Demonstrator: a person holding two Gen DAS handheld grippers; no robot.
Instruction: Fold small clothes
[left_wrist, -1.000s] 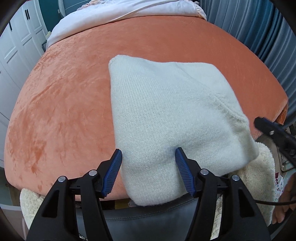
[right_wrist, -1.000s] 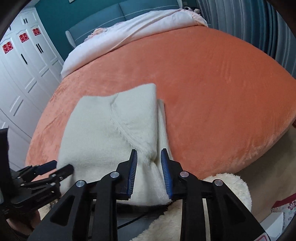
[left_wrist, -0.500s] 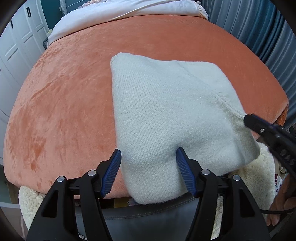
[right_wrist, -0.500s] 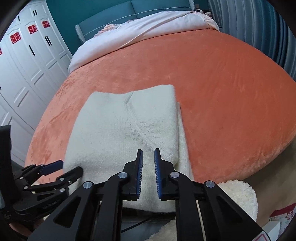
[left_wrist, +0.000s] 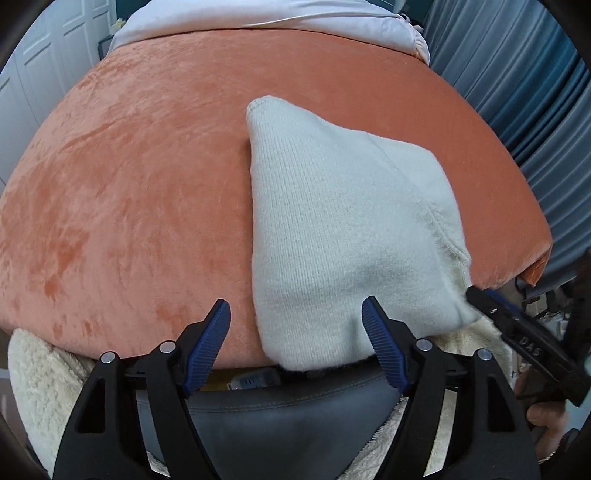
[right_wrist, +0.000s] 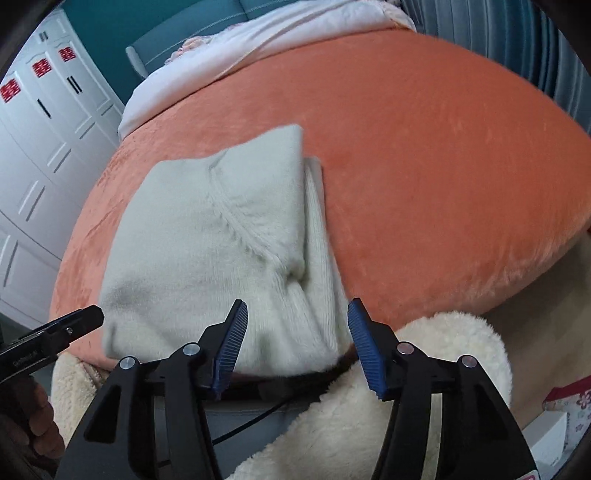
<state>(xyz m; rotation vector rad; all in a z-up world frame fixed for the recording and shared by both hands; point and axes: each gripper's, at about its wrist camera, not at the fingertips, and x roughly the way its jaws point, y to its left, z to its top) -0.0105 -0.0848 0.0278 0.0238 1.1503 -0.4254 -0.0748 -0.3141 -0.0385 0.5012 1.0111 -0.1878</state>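
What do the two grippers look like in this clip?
Both the left gripper and right gripper have black plastic triangular finger arms with silver rivets and ribbed blue pads. White lettering marks the right gripper's body in the left view. A thin black cable runs below the right gripper.

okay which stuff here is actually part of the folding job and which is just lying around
Part of the job:
cream knit garment, folded on the orange bedspread
left gripper, open
right gripper, open

Just lying about:
pale bedding
fluffy cream rug
white wardrobe
blue curtains
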